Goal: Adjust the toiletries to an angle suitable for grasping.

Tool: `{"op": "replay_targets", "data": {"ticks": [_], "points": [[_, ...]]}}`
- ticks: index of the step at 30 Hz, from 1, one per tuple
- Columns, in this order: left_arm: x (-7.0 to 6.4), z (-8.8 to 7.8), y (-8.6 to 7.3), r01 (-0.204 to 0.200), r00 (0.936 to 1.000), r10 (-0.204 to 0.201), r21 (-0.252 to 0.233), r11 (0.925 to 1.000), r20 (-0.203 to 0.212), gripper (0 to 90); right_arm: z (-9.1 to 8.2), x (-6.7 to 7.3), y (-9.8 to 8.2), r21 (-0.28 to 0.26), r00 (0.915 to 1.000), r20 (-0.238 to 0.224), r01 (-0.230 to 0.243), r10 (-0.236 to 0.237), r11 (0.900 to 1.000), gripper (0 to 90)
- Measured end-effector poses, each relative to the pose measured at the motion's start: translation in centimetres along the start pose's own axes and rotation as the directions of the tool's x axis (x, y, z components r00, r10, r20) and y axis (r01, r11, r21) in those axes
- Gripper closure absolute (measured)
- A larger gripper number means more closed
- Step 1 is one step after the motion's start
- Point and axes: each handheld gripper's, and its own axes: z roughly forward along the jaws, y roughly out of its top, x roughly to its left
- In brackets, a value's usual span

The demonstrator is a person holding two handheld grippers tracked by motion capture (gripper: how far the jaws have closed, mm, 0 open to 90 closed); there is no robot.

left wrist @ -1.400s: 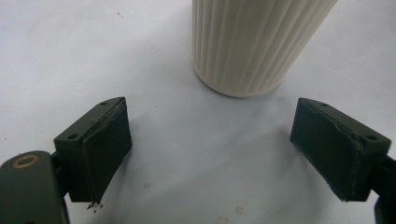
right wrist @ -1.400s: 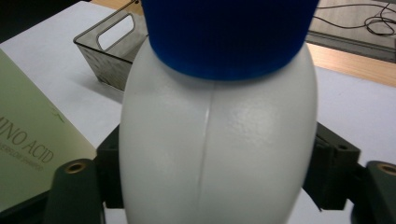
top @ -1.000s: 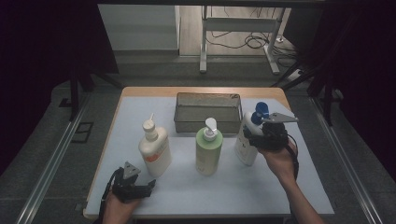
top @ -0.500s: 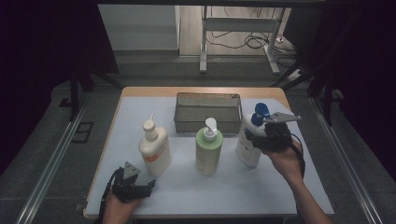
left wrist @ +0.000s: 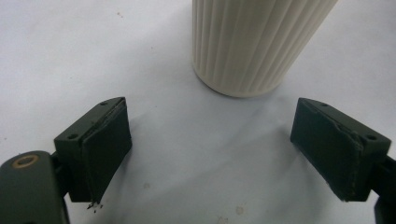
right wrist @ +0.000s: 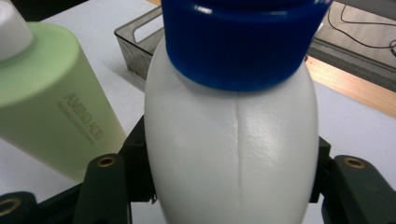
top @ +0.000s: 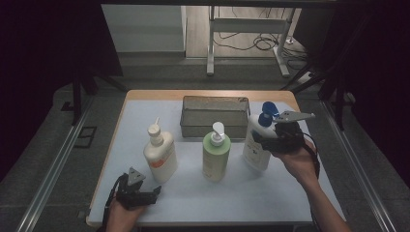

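White bottle with a blue cap (top: 257, 145), at the right of the high view, is pinched in the jaws of the right gripper (top: 276, 140), so this looks like the lifting step. Next it likely needs a steady carry up and over to the metal basket (top: 214, 116). Three bottles stand on the bench (top: 300, 188), with one basket; the left gripper (top: 145, 195), lower left, holds its jaws spread and empty.

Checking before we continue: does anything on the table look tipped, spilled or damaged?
Nothing stands out. The three bottles stand upright; the right gripper clamps the white bottle with the blue pump, and the metal basket sits square.
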Motion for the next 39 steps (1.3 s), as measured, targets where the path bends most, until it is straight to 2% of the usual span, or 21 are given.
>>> {"op": "replay_targets", "data": {"ticks": [12, 14, 19, 28, 39], "points": [[0.0, 0.0, 0.0, 0.000, 1.0000, 0.000, 0.000, 1.0000, 0.000, 12.1, -0.2, 0.2, 2.0, -0.017, 0.9990, -0.042, 0.018, -0.019, 1.000, 40.3], [0.0, 0.0, 0.0, 0.000, 1.0000, 0.000, 0.000, 1.0000, 0.000, 12.1, -0.3, 0.3, 2.7, -0.027, 0.9977, -0.057, 0.035, -0.036, 0.999, 40.3], [0.0, 0.0, 0.0, 0.000, 1.0000, 0.000, 0.000, 1.0000, 0.000, 12.1, -0.2, 0.4, 3.7, -0.034, 0.9968, -0.061, 0.049, -0.051, 0.998, 40.3], [0.0, 0.0, 0.0, 0.001, 1.0000, -0.001, 0.000, 1.0000, 0.001, 12.1, 0.7, 0.7, 6.1, -0.055, 0.9946, -0.075, 0.067, -0.071, 0.996, 40.4], [0.0, 0.0, 0.0, 0.001, 1.0000, -0.001, 0.000, 1.0000, 0.000, 12.1, 1.8, 0.7, 8.4, -0.085, 0.9929, -0.094, 0.066, -0.074, 0.994, 40.4]]}}
